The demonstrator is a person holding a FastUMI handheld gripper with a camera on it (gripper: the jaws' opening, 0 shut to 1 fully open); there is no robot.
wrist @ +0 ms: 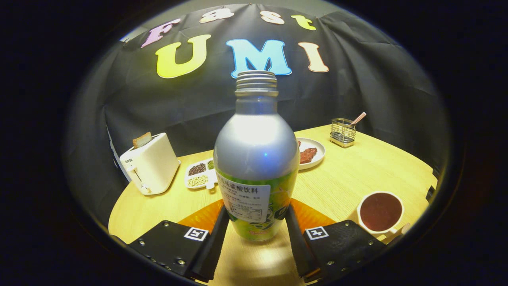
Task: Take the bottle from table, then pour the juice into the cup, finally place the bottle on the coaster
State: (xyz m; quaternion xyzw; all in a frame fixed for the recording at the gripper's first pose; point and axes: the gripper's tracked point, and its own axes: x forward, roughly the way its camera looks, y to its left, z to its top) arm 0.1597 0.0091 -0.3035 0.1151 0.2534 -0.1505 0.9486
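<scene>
Both fingers of the gripper [256, 234] pinch the bottle [256, 159], upright between them above the orange coaster [198, 216]; cup [380, 211] sits off right on the surface [357, 167]; looks like pouring's next, needs swinging right and tipping.

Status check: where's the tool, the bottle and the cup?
Tool shut on bottle, upright, cap off. Orange coaster under and behind it. Cup filled dark, off to the right. Nothing between bottle and cup.
</scene>
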